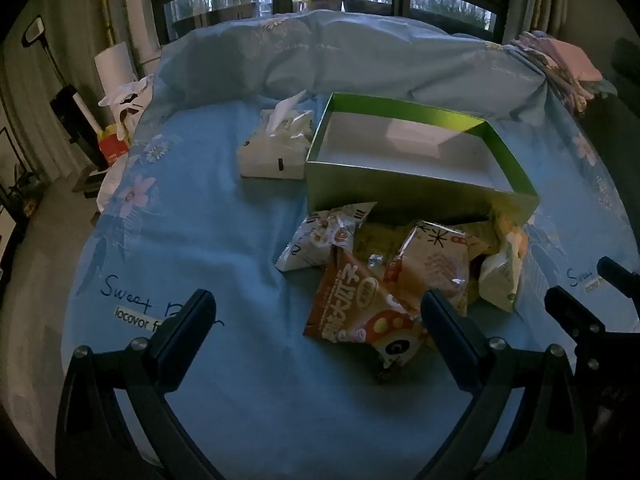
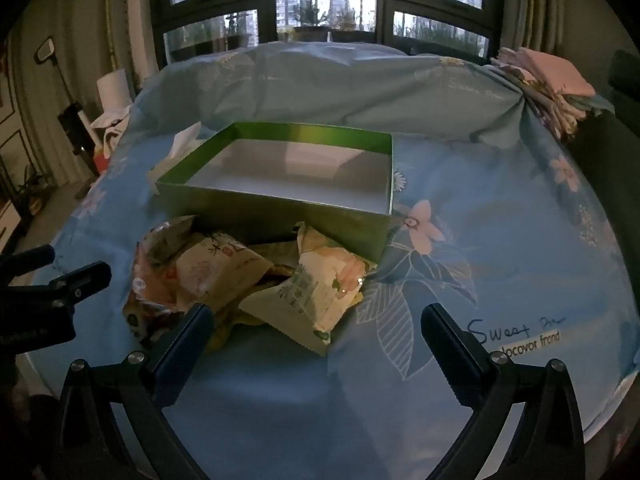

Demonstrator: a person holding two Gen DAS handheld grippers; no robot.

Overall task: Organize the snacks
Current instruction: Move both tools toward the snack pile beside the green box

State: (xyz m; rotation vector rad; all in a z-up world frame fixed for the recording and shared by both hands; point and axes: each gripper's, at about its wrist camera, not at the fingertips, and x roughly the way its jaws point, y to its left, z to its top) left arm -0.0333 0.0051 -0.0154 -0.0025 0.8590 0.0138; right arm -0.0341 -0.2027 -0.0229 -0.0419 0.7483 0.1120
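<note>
Tongs, left wrist view: left gripper [image 1: 316, 308] with both fingers spread wide, nothing between the pads, hovering over the blue floral bedsheet [image 1: 208, 240]. Its right finger [image 1: 448, 328] overlaps the near corner of the snack pile and hides part of it. Right gripper [image 1: 592, 296] enters at the far right edge, dark and cut off; its jaws cannot be read from this side.
- Snack packets [image 1: 396, 272]: a loose heap on the sheet, just in front of the box. An orange packet [image 1: 360, 308] lies nearest, a white printed packet [image 1: 320, 240] to its left; the rest overlap and their count is unclear.
- Green box [image 1: 416, 192]: open-topped, white bottom, no snacks inside.
- Tissue pack [image 1: 276, 152]: just left of the box, one sheet sticking up.
- Rumpled duvet [image 1: 340, 56] behind; folded cloths [image 1: 560, 64] at far right.

Right wrist view: right gripper [image 2: 316, 312], fingers equally wide apart and holding nothing. Left gripper [image 2: 60, 280] shows only as a dark shape at the left edge.
- Snack packets [image 2: 248, 280]: against the box's near wall, the left side partly behind the left finger [image 2: 188, 332]. A pale green-printed packet [image 2: 316, 300] lies foremost.
- Green box [image 2: 280, 204]: empty; the tissue pack [image 2: 180, 140] is mostly hidden behind its left wall.
</note>
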